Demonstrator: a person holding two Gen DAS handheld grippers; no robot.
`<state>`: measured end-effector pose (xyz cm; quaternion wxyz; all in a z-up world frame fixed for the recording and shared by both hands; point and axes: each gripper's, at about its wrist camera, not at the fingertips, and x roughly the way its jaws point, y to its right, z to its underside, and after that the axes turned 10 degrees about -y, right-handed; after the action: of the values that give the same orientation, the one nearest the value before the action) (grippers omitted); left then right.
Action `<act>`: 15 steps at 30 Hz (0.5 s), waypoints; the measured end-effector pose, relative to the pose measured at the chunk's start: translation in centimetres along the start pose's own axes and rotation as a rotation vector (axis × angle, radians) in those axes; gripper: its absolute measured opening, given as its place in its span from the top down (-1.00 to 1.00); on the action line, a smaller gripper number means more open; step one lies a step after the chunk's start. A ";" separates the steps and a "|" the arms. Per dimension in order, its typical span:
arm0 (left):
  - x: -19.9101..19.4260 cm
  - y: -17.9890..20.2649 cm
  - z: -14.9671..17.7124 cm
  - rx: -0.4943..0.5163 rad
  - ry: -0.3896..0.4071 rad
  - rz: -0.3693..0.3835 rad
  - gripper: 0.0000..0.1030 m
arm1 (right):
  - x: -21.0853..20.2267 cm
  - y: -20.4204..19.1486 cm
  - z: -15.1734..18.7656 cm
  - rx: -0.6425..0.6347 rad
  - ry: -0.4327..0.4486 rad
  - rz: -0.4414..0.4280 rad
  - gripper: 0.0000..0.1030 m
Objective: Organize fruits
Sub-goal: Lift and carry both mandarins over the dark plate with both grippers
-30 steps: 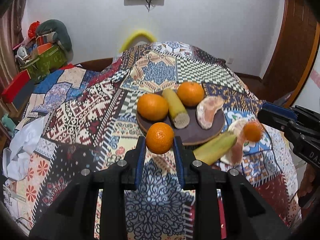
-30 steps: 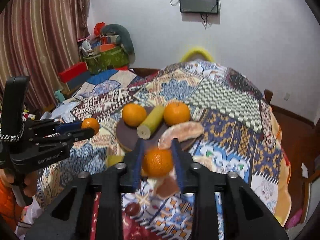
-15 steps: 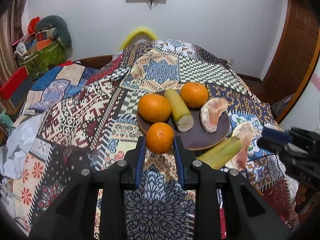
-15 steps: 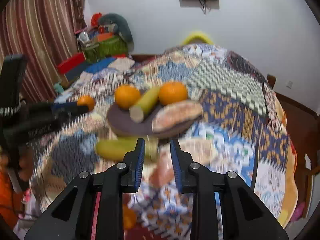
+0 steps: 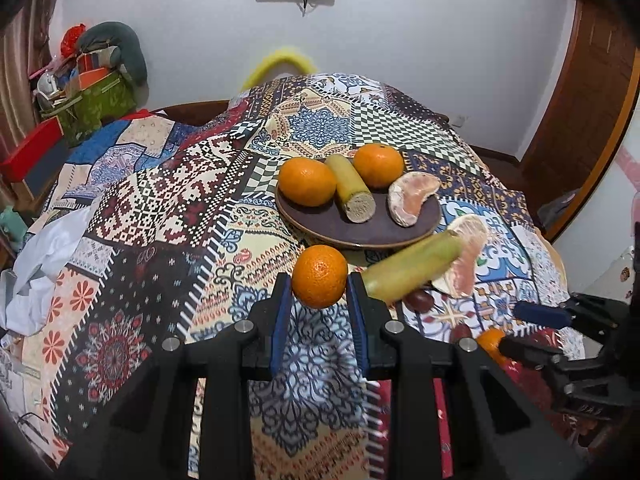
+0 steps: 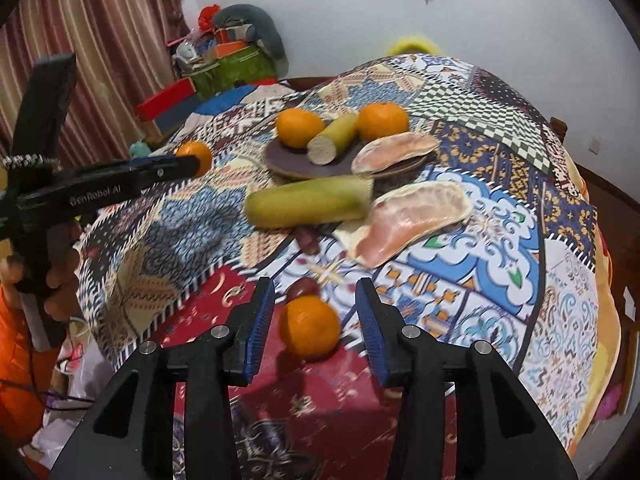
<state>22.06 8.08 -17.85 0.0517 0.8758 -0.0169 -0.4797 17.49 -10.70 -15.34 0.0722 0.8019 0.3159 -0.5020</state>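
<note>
Starting big: we see a patchwork quilt-covered table (image 5: 168,208) bearing a dark round plate (image 5: 360,228) for collecting fruit. Our left gripper (image 5: 319,300) clamps a small orange mandarin (image 5: 319,276) near it; right gripper (image 6: 316,316), jaws just opening, straddles a loose mandarin (image 6: 309,327) on the cloth, untouched.

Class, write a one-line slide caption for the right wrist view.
Right tool open around an orange on the red cloth, short of the plate.
</note>
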 end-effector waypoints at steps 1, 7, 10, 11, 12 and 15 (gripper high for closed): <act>-0.2 0.1 0.2 -0.001 0.001 0.003 0.46 | 0.2 -0.2 0.1 -0.004 -0.005 0.005 0.25; -1.1 0.6 1.1 0.009 0.000 0.014 0.46 | 2.3 0.3 0.7 0.022 -0.066 -0.002 0.25; -1.1 0.9 1.3 0.017 -0.005 0.014 0.46 | 2.5 0.4 0.9 0.025 -0.077 -0.021 0.26; -1.0 0.9 1.4 0.018 -0.006 0.014 0.46 | 2.4 0.4 0.9 0.021 -0.069 -0.023 0.33; -1.0 1.0 1.4 0.019 -0.008 0.014 0.46 | 2.3 0.4 0.8 0.021 -0.066 -0.027 0.33; -0.8 1.0 1.2 0.020 -0.010 0.015 0.46 | 1.8 0.4 0.7 0.012 -0.046 -0.013 0.33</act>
<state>20.69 7.03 -17.74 0.0465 0.8737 -0.0285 -0.4833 17.66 -10.54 -17.29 0.0714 0.7884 0.3165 -0.5226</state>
